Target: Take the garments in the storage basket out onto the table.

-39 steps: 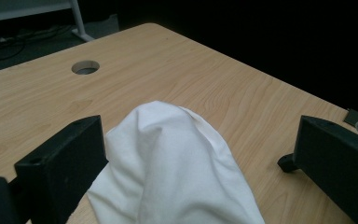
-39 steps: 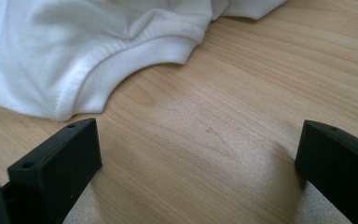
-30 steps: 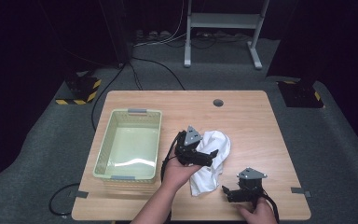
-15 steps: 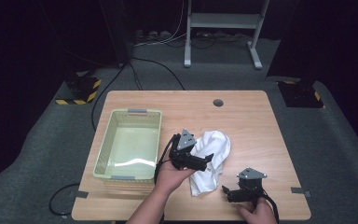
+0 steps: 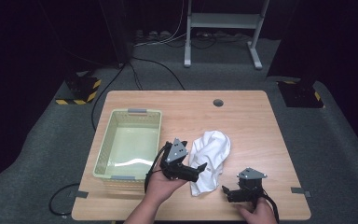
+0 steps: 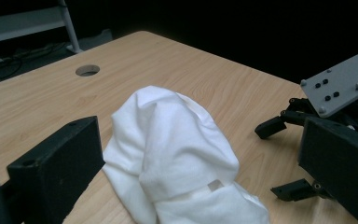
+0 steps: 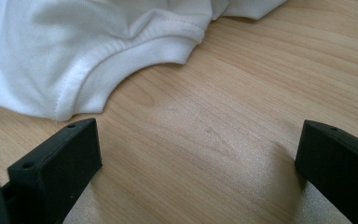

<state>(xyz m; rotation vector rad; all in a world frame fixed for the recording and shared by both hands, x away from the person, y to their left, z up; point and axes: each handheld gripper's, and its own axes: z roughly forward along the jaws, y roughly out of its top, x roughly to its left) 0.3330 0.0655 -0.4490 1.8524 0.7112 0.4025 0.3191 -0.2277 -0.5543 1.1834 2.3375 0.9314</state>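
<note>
High view: we are swinging our left gripper (image 5: 196, 169), jaws wide, back toward the crumpled white cotton cloth (image 5: 209, 158) lying mid-table right of the pale green plastic basket (image 5: 129, 143); right gripper (image 5: 228, 192) is waiting wide-open nearby.

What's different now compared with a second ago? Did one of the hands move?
The left claw has drawn back toward the person's side, from over the white cloth to its near left edge. Its jaws stand open with nothing held. The right claw stayed low on the table, open, just short of the cloth. The cloth and the green basket lie as they did.
</note>
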